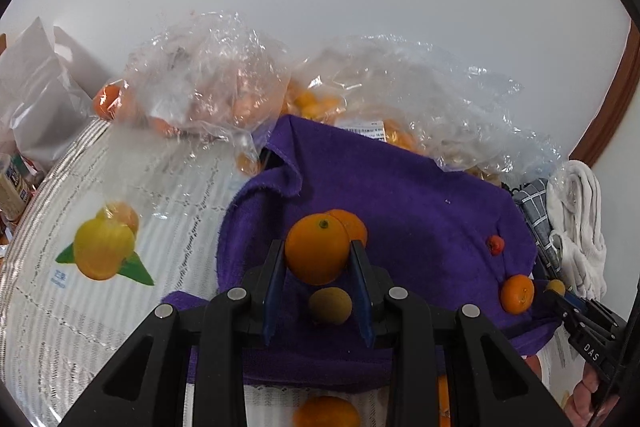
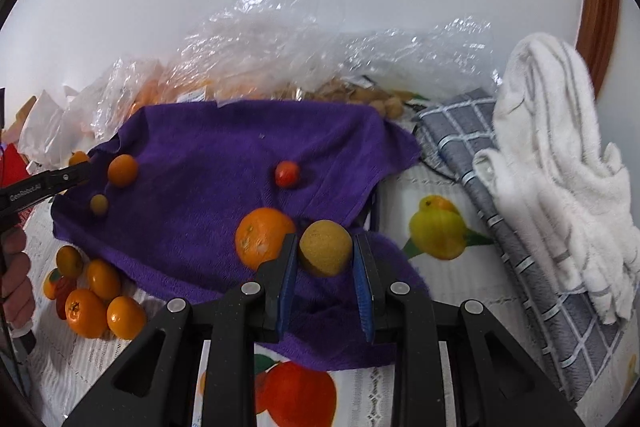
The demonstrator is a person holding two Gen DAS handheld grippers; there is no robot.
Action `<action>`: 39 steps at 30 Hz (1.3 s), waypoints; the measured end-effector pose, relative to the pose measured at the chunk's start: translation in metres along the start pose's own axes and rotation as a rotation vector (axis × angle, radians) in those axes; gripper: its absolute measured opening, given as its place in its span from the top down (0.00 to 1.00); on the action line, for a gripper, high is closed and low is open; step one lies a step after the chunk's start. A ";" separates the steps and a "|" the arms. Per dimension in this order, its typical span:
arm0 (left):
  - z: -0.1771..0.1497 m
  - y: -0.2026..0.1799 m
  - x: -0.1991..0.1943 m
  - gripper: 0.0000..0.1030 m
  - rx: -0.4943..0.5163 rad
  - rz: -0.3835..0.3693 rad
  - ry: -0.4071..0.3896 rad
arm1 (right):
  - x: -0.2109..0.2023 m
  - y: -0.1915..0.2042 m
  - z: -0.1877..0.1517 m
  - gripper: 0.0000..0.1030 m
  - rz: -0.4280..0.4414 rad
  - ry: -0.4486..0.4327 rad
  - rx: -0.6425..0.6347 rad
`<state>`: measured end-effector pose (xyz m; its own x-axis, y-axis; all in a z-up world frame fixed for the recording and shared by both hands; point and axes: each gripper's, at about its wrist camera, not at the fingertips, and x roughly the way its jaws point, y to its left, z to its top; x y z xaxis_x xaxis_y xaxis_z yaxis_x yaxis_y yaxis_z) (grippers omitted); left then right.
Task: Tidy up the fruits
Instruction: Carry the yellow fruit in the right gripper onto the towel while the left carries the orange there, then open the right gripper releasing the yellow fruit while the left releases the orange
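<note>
Through the left wrist camera, our left gripper (image 1: 318, 259) has its blue pads against the two sides of an orange (image 1: 317, 249) on the purple towel (image 1: 400, 187), so we read it as clamped on that fruit. A second orange fruit (image 1: 354, 223) sits just behind it, and a dull yellow fruit (image 1: 330, 305) lies on the towel between the fingers, nearer the camera. We judge the orange firm, fairly light and smooth-skinned; a hold across its widest middle, as here, should keep it from squirting out.

This view alone shows the clear bags of fruit (image 1: 224, 87) along the far edge of the counter (image 1: 80, 327) clearly.

Through the right wrist camera, our right gripper (image 2: 325, 249) brackets a yellow-brown fruit (image 2: 326, 247). The pads look to touch its sides, so we take it as held. A larger orange (image 2: 262, 237) rests just left of it, touching the left finger. The rough skin should grip well, though the fruit may bruise if squeezed hard.

Only here do we see the heap of small oranges (image 2: 96, 299) on the counter beside the towel, the small red fruit (image 2: 287, 173) plainly, and the white cloth (image 2: 560, 167) over the grey checked cloth (image 2: 500, 195).
</note>
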<state>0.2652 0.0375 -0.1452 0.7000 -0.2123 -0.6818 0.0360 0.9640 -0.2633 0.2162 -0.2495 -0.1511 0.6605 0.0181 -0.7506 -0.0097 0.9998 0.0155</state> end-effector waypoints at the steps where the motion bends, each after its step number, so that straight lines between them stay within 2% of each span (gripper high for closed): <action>1: -0.001 -0.001 0.002 0.71 0.004 0.003 -0.002 | 0.002 0.001 -0.001 0.74 0.007 0.007 -0.002; 10: -0.011 -0.008 0.011 0.71 0.047 0.060 -0.003 | 0.012 0.004 -0.003 0.74 0.019 0.041 -0.004; 14: -0.013 -0.008 0.015 0.71 0.043 0.065 0.005 | 0.011 0.005 -0.004 0.73 0.017 0.030 -0.017; 15: -0.014 -0.008 0.015 0.71 0.044 0.066 0.005 | 0.011 0.005 -0.004 0.71 0.021 0.030 -0.014; 18: -0.015 -0.008 0.015 0.71 0.052 0.062 0.009 | 0.008 0.005 -0.004 0.56 0.038 0.025 -0.007; 20: -0.015 -0.008 0.015 0.71 0.052 0.045 0.018 | 0.001 0.006 -0.003 0.53 0.049 0.021 -0.003; 22: -0.015 -0.008 0.014 0.70 0.048 0.028 0.033 | -0.011 0.009 -0.001 0.42 0.051 -0.018 -0.006; 24: -0.013 -0.007 0.010 0.65 0.043 0.016 0.029 | -0.022 0.013 -0.003 0.37 0.025 -0.063 0.001; 27: -0.010 -0.007 -0.005 0.57 0.045 0.011 -0.021 | -0.040 0.022 -0.006 0.37 -0.029 -0.099 -0.009; 31: -0.008 -0.016 -0.028 0.57 0.119 0.050 -0.096 | -0.064 0.036 -0.012 0.37 -0.097 -0.129 -0.010; 34: -0.007 -0.019 -0.051 0.57 0.164 0.048 -0.134 | -0.076 0.045 -0.016 0.37 -0.094 -0.117 -0.002; 38: -0.018 -0.013 -0.076 0.57 0.195 0.054 -0.143 | -0.083 0.056 -0.025 0.39 -0.022 -0.058 0.000; 39: -0.022 -0.008 -0.080 0.57 0.208 0.067 -0.144 | -0.082 0.061 -0.028 0.43 -0.013 -0.040 -0.009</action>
<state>0.1926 0.0429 -0.1035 0.7999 -0.1358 -0.5846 0.1211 0.9905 -0.0643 0.1408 -0.1896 -0.1072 0.6898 0.0053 -0.7240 -0.0075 1.0000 0.0003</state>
